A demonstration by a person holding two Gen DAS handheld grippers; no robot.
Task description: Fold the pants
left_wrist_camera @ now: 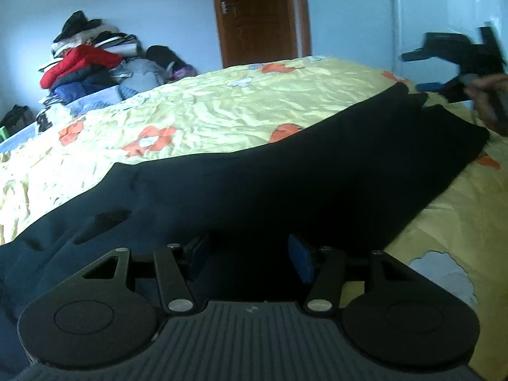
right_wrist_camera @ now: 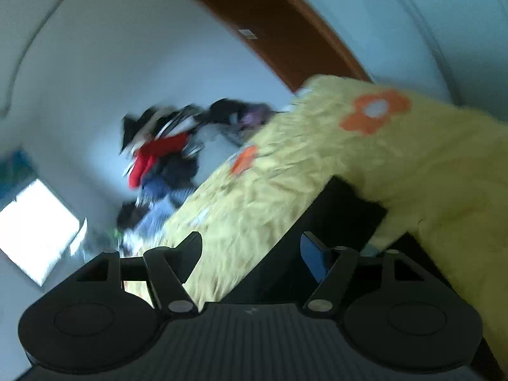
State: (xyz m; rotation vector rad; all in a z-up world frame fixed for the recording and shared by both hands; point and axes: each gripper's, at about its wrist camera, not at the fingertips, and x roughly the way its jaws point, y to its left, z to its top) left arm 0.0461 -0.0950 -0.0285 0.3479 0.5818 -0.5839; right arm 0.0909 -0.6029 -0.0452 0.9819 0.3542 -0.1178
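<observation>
Dark navy pants (left_wrist_camera: 285, 171) lie stretched flat across a yellow flowered bedspread (left_wrist_camera: 203, 111), waist end near me, legs running to the far right. My left gripper (left_wrist_camera: 250, 257) is open, low over the waist end, its blue pads (left_wrist_camera: 301, 258) apart with cloth between and below them. My right gripper (left_wrist_camera: 451, 63) shows blurred at the far right, above the leg ends. In the tilted, blurred right wrist view my right gripper (right_wrist_camera: 254, 254) is open, with a dark strip of the pants (right_wrist_camera: 333, 222) under its right finger.
A pile of clothes (left_wrist_camera: 92, 63) with a red jacket is stacked at the far left of the bed against the wall. A brown door (left_wrist_camera: 257, 16) stands behind the bed. The bed's near right edge (left_wrist_camera: 460, 254) drops off.
</observation>
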